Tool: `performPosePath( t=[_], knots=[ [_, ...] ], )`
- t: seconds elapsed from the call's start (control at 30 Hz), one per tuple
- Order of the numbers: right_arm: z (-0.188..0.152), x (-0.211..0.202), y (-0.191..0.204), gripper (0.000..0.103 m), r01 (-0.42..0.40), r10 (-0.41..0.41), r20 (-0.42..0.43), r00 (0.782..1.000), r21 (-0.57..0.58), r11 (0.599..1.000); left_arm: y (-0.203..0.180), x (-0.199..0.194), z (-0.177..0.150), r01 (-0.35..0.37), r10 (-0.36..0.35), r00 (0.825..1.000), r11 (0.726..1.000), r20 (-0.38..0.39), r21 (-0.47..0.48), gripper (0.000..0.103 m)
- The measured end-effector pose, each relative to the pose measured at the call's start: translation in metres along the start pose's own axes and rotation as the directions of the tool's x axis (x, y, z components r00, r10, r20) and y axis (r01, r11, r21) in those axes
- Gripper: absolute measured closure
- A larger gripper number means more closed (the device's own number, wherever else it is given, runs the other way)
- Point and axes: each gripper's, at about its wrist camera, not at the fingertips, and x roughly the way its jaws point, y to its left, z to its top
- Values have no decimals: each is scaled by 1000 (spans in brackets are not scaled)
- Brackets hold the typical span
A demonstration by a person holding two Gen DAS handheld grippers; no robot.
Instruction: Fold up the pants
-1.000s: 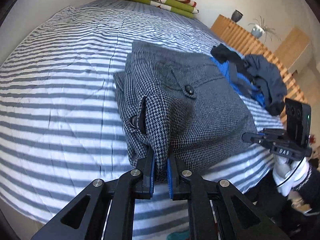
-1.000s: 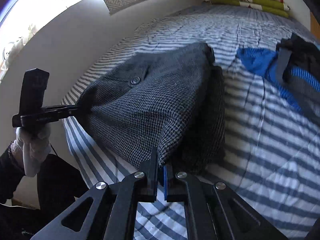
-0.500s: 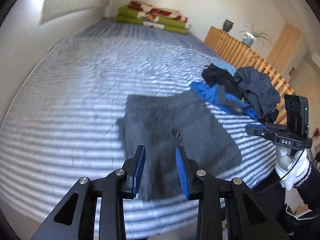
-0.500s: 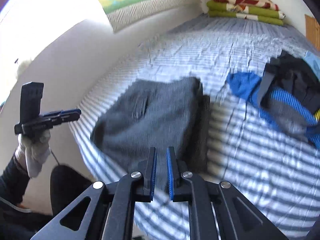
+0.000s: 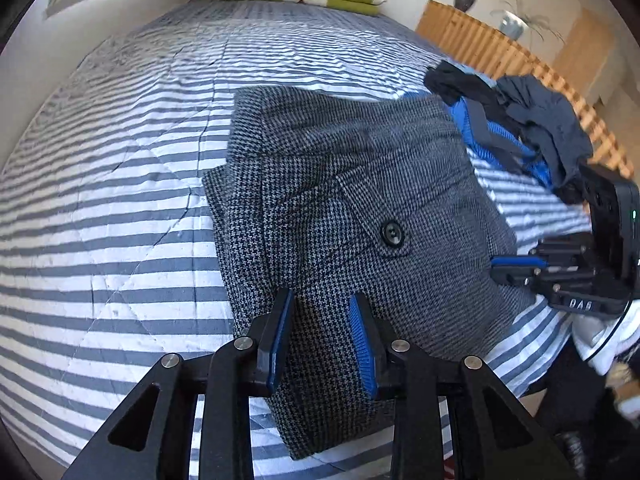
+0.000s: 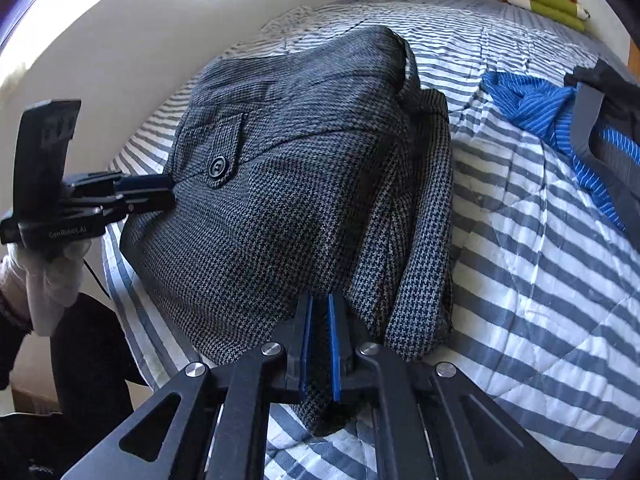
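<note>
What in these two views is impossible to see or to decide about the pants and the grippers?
1. Lower layers of the pants: both views, covered by the top fold; number of folds unknown.
2. Right gripper: right wrist view, cloth fills the narrow gap between the pads; whether it really pinches, cannot tell.
3. Pile of clothes: right wrist view, cut off by the right edge; which garments, unclear.

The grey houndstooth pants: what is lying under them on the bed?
Under the pants only the striped bedcover shows, around every edge. Folded layers of the pants themselves peek out at one side. Anything beneath the middle is covered and cannot be seen.
</note>
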Motion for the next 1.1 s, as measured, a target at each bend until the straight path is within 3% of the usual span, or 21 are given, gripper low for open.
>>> performPosePath(
  t=[0.07,0.1,0.13,0.2,0.23,0.47,0.63,0.8,1.1],
  knots=[
    [6,-13,1,94,-1,1,2,1000,-10,1000,8,-15,9,17,-16,1000,997,21,-74,71],
    [9,-21,-1,86,-10,10,10,1000,-8,1000,12,-24,13,15,-11,999,995,40,-102,65],
    [12,-29,-3,70,-19,19,28,999,-1,1000,17,-34,17,-10,18,998,992,62,-124,47],
    [20,-46,-10,42,0,-2,88,996,22,1000,22,-43,25,-33,47,995,986,86,-161,26],
    [22,-50,-12,38,9,-12,102,995,28,1000,28,-44,30,-25,40,996,983,79,-183,25],
    [47,-38,-35,37,15,-25,54,998,166,986,43,3,47,-84,62,995,955,-84,-285,21],
    [56,-16,-41,36,58,-57,-13,998,204,977,35,28,45,-108,71,987,956,-142,-271,21],
    [58,1,-45,36,148,-136,-71,988,209,967,30,40,45,-142,106,981,961,-160,-235,22],
    [56,13,-44,34,174,-157,-98,983,198,965,24,41,43,-130,100,983,971,-152,-199,34]
  ],
)
